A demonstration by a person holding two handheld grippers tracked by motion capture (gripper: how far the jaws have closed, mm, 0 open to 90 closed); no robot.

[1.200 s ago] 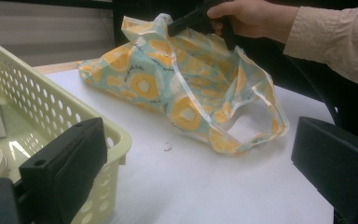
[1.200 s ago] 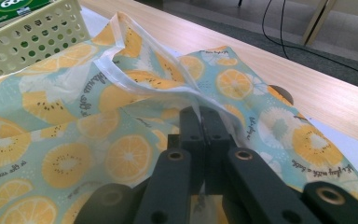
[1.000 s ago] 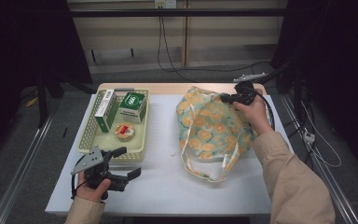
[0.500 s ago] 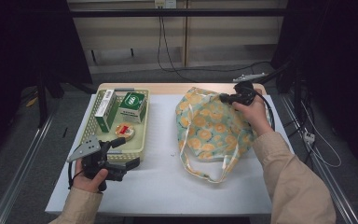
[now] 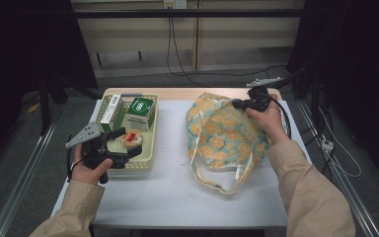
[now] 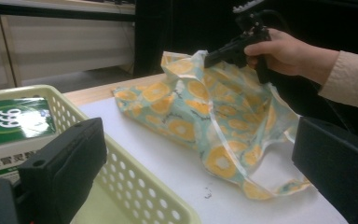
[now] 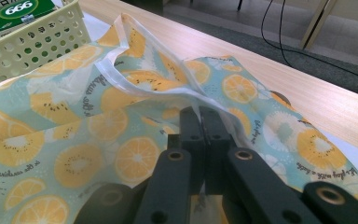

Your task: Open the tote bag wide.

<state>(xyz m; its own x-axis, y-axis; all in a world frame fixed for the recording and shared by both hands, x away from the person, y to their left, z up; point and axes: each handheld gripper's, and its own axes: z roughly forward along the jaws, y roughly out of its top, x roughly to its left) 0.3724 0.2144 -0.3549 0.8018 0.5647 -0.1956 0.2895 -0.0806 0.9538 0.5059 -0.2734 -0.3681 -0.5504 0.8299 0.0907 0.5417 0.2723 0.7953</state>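
White table (image 5: 177,192): open strip runs front to back between the yellow basket (image 5: 148,163) at left and the fruit-print bag (image 5: 222,143) at right — room for a hand. Front edge also bare. Bag's handles (image 5: 217,180) sprawl toward the front, narrowing the gap; boxes (image 5: 140,112) crowd the basket's far end.
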